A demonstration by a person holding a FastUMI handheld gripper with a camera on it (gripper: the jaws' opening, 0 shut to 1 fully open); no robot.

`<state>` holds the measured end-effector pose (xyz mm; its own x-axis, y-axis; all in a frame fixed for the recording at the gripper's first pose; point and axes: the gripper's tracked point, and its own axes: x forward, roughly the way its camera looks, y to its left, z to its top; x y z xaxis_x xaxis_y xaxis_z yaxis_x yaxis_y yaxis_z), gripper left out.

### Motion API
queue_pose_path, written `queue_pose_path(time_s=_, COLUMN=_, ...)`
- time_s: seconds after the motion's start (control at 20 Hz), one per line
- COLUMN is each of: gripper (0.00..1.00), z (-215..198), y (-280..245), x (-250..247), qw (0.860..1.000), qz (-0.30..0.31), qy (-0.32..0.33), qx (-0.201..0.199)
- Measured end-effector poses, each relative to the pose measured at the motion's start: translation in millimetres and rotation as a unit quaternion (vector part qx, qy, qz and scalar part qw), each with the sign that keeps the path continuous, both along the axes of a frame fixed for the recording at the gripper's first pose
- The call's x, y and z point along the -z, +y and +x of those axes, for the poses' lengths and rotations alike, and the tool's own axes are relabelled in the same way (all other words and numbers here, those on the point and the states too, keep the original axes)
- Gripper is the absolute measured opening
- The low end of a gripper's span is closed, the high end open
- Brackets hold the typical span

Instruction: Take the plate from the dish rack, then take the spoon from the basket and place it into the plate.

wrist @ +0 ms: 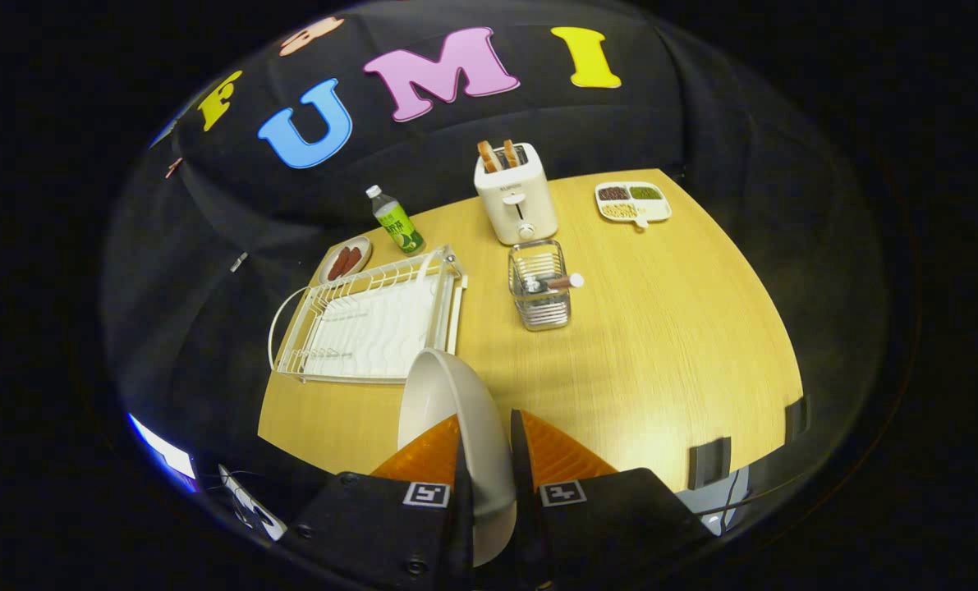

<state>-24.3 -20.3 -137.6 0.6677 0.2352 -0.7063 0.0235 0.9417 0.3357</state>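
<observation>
Seen from the gripper view, the plate (456, 410) is clamped edge-on between the orange fingers (427, 451) of the gripper (486, 460), held above the table (661, 345) just short of the emptied rack (369, 324). Beyond the fingers and slightly right, the spoon (556, 282) is propped in the basket (540, 287), handle angled rightward.

Fisheye rides hand-held gripper (489, 447), high above near table (661, 345) edge, facing down toward booth wall

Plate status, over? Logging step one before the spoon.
Gripper shut on plate, held on edge above table. Dish rack vacated. Spoon in basket. Path unobstructed.
</observation>
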Motion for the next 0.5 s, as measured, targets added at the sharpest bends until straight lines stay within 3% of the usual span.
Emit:
queue_pose_path(time_s=0.15, gripper=0.25, z=13.7, y=-13.6, x=29.5, qw=1.000, qz=0.009, qy=0.021, qx=-0.003)
queue_pose_path(time_s=0.5, gripper=0.25, z=47.3, y=-17.8, x=94.9, qw=0.996, qz=0.026, qy=0.062, qx=-0.057)
